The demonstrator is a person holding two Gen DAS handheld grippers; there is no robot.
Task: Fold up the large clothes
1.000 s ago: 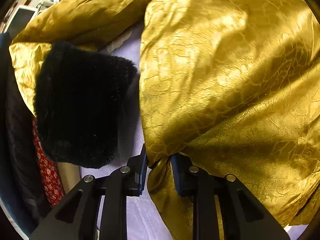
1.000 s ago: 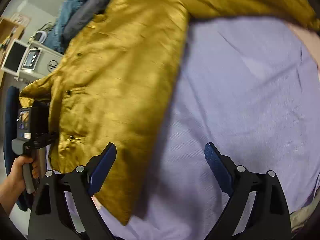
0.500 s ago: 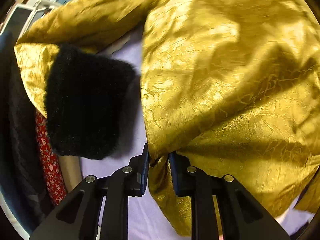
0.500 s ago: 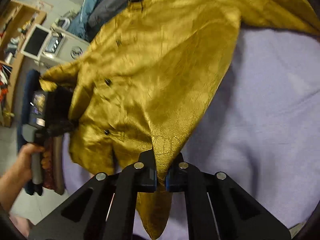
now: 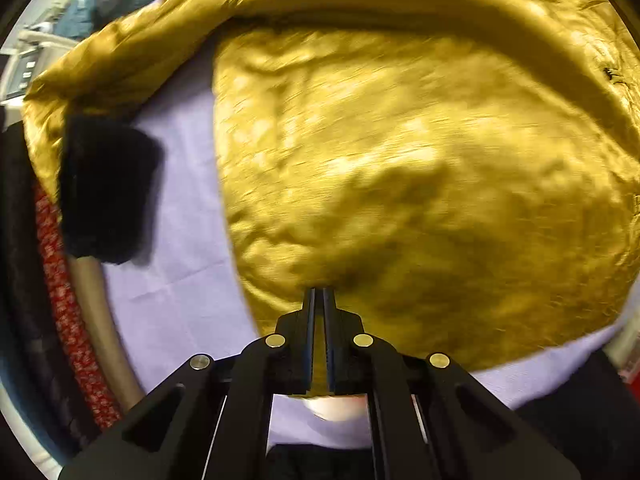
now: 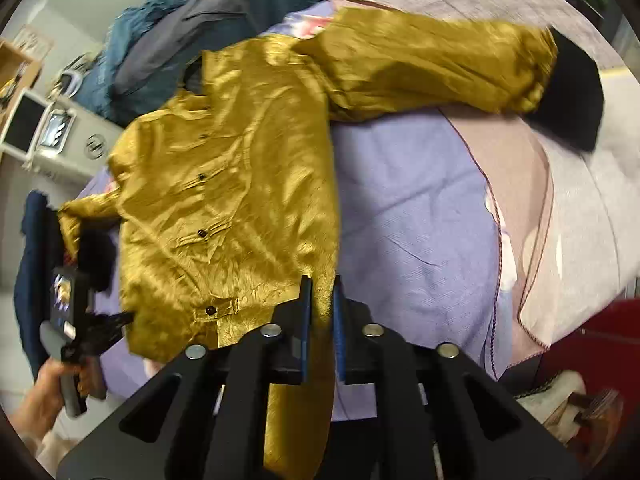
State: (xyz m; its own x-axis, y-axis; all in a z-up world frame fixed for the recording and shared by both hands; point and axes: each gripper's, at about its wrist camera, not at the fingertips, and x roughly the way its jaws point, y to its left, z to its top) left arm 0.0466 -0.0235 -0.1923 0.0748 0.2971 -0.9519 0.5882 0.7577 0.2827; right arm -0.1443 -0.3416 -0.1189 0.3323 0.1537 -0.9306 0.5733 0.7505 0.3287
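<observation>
Gold jacket [image 6: 224, 208] sprawls across the lilac sheet [image 6: 412, 216], filling the centre and upper left of the right wrist view. Left tongs [image 5: 319, 294] are clamped tight on its hem. Right tongs [image 6: 320, 284] have a gold strip between them, jaws opening. 2 black fur cuffs: one [image 5: 106, 196] mid-left, one [image 6: 572, 92] upper right.
</observation>
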